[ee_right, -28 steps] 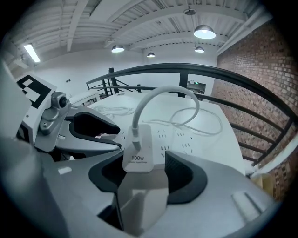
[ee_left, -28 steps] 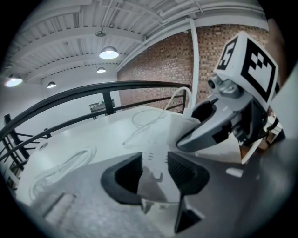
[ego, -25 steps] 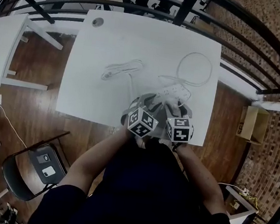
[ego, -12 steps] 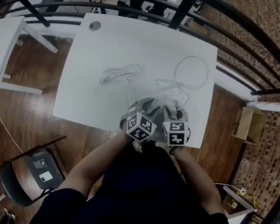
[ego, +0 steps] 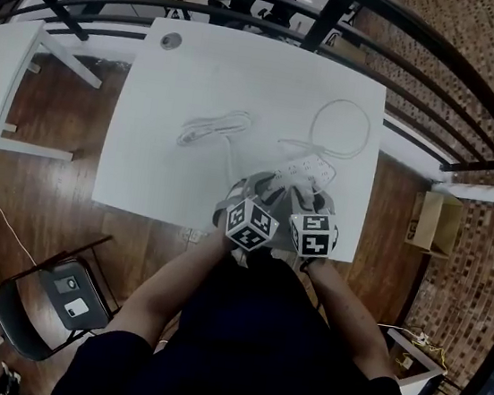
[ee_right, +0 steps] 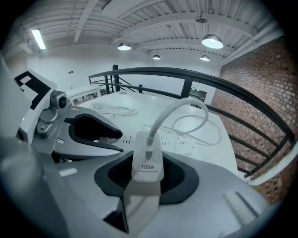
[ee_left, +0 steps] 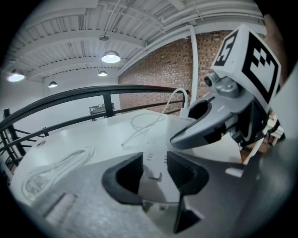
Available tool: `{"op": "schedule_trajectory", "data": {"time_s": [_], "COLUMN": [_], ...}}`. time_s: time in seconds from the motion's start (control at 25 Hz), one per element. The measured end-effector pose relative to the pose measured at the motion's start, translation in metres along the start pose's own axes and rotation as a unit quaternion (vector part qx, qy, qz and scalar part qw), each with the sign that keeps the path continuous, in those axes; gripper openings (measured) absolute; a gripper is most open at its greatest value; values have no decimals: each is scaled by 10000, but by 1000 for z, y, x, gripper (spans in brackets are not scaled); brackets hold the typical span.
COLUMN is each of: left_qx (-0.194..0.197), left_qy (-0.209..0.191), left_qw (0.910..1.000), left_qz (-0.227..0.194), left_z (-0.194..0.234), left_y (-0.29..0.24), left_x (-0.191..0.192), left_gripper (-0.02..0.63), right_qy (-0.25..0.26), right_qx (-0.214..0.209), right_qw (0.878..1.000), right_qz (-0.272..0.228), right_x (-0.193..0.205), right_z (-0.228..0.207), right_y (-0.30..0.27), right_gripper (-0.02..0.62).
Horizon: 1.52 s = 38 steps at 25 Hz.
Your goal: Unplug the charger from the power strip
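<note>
You have the grip but not the pull. Your right gripper (ee_right: 148, 175) is clamped at a middling width on the white charger (ee_right: 147, 158), whose cable (ee_right: 179, 109) arches away over the table (ego: 199, 77). Your left gripper (ee_left: 155, 173) straddles the power strip (ego: 312, 166), which lies by the table's near edge, toward its right corner. Its pads seem to pinch the strip's sides, though the view is too close to be sure. The charger looks seated in the strip, its prongs hidden. What remains is to hold the strip down and draw the charger straight out.
</note>
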<state>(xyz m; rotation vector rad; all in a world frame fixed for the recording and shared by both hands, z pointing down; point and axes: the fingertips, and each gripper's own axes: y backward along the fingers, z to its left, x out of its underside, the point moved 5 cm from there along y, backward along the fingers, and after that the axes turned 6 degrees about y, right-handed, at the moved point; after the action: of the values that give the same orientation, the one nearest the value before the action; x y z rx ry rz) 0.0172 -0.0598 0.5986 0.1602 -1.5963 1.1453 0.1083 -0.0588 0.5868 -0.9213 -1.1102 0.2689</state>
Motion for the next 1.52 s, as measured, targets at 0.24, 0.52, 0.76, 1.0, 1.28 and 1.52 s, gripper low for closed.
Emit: {"op": "schedule_trajectory", "data": {"time_s": [0.24, 0.52, 0.76, 1.0, 1.28, 1.52], "left_qx": [7, 1, 0, 65, 114, 159], "left_qy": [-20, -69, -20, 22, 86, 88], "left_qw": [10000, 10000, 10000, 10000, 9999, 9998], "left_qz": [49, 36, 45, 62, 94, 111], "left_z": [0, 0, 0, -2, 0, -1], "left_y": [0, 0, 0, -2, -1, -1], "left_x": [-1, -1, -1, -1, -2, -2], "left_gripper": [161, 155, 155, 155, 155, 156], "right_qy": [-22, -85, -84, -114, -4, 289], "right_qx": [8, -23, -9, 21, 59, 131], "right_qw": [10000, 9999, 9999, 9999, 10000, 9995], "right_qz": [97, 85, 109, 84, -20, -72], "right_x": [-1, -2, -4, -1, -1, -11], "right_z": [1, 2, 1, 1, 1, 8], "right_y": [2, 1, 2, 3, 4, 11], "right_gripper": [143, 143, 143, 143, 143, 147]}}
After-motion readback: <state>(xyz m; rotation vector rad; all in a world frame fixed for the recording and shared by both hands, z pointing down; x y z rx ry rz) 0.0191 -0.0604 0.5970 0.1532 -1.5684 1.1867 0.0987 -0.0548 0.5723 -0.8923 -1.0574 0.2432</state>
